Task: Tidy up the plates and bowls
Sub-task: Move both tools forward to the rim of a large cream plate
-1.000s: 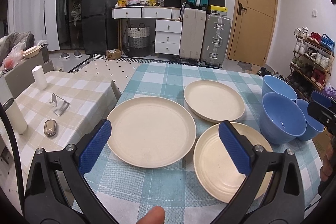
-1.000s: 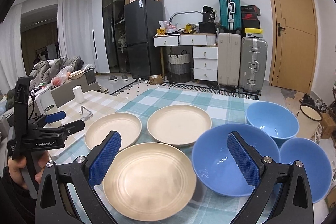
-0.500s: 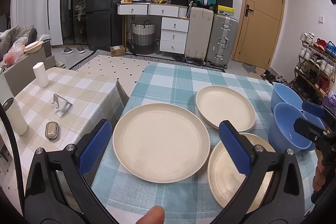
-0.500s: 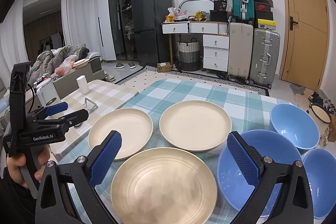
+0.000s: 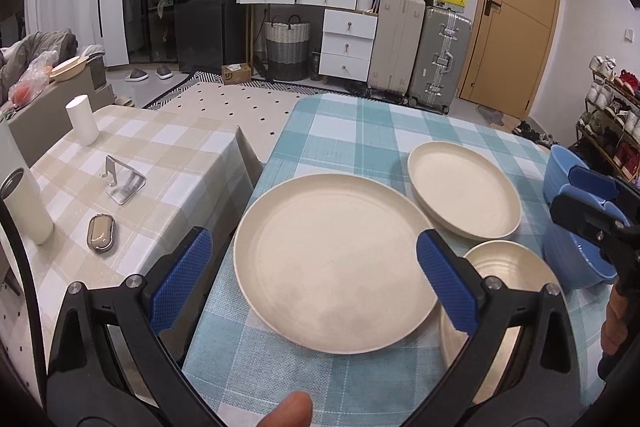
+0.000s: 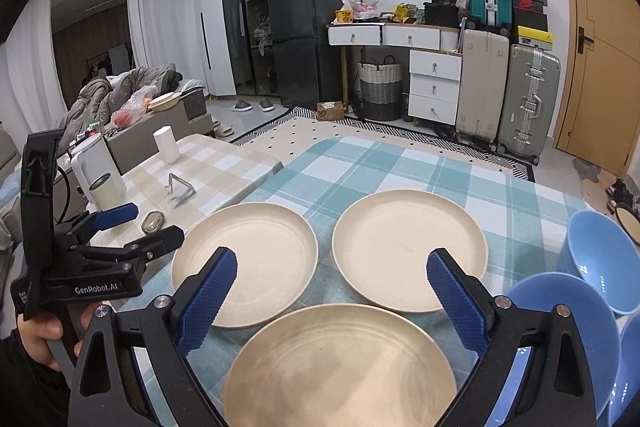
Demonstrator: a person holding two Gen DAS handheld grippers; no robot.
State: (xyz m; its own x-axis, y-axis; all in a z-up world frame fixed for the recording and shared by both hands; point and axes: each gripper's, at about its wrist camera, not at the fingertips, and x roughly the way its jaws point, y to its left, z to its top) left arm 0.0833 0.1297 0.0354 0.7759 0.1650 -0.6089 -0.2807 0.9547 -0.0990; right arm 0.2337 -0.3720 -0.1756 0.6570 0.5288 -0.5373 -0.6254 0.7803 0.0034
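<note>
Three cream plates lie on the teal-checked table (image 5: 360, 131): a large plate (image 5: 336, 267) to the left, a second plate (image 5: 464, 195) further back, and a glossier plate (image 6: 340, 367) nearest me. Blue bowls (image 6: 600, 259) cluster at the right edge, one bowl (image 6: 560, 327) closer in. My left gripper (image 5: 314, 279) hovers open over the large plate, touching nothing. My right gripper (image 6: 332, 299) hangs wide above the glossy plate, its jaws closing slightly with nothing pressed between the pads. Each gripper shows in the other's view: the left gripper (image 6: 148, 227), the right gripper (image 5: 568, 193).
A beige-checked side table (image 5: 168, 155) stands to the left with a white cup (image 5: 82, 121), a metal phone stand (image 5: 124, 183), a small case (image 5: 100, 237) and a tumbler (image 5: 24, 207). Suitcases (image 5: 436, 63) and drawers stand beyond; a shoe rack (image 5: 612, 119) is at the right.
Both grippers have moved left across the table. The large plate now sits between the left fingers and the glossy plate between the right fingers; the bowls slid toward the right edge.
</note>
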